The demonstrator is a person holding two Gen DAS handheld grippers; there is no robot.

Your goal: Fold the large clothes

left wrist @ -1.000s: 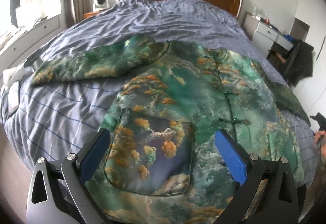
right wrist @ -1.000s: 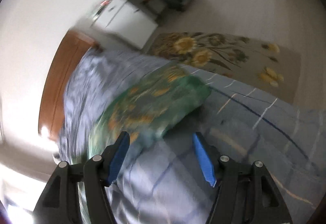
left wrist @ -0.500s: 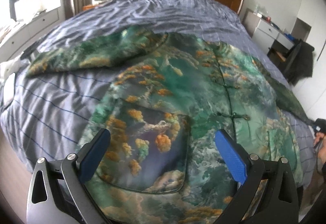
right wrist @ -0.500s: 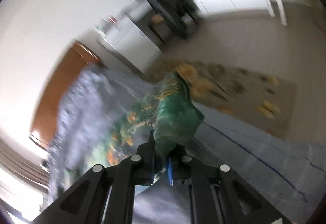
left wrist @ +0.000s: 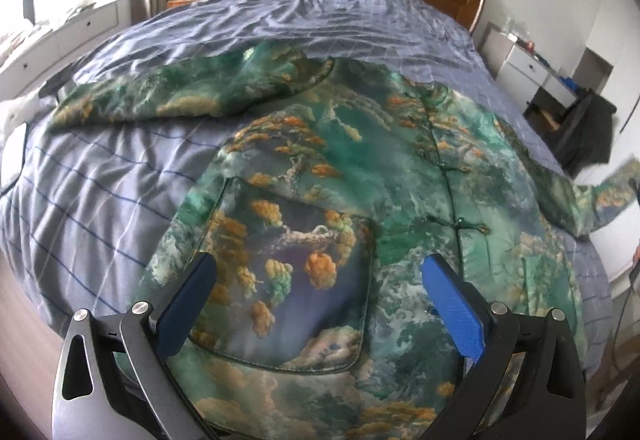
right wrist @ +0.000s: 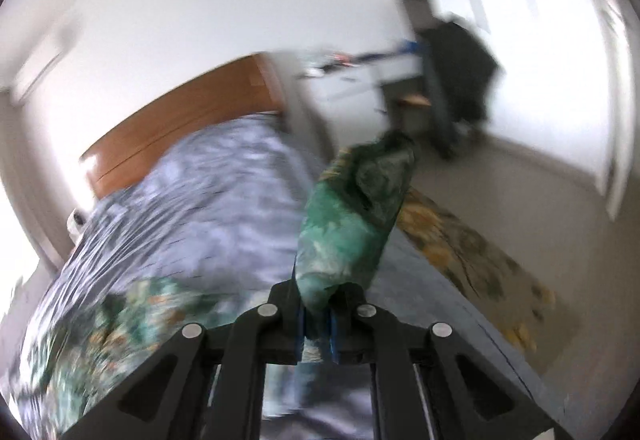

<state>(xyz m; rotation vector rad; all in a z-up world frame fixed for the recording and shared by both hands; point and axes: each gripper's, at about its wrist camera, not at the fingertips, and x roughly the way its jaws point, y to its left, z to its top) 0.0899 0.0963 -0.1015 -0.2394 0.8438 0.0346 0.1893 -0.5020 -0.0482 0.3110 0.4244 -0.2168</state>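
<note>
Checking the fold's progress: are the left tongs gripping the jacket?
No, the left tongs stand wide open above the jacket, with no fabric pinched between the blue pads.

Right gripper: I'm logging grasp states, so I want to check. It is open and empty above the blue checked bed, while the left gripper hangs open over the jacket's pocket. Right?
Not quite. The right gripper is not open and empty: the right wrist view shows it shut on the jacket sleeve, above the blue checked bed. As you said, the left gripper hangs open over the jacket's pocket.
</note>
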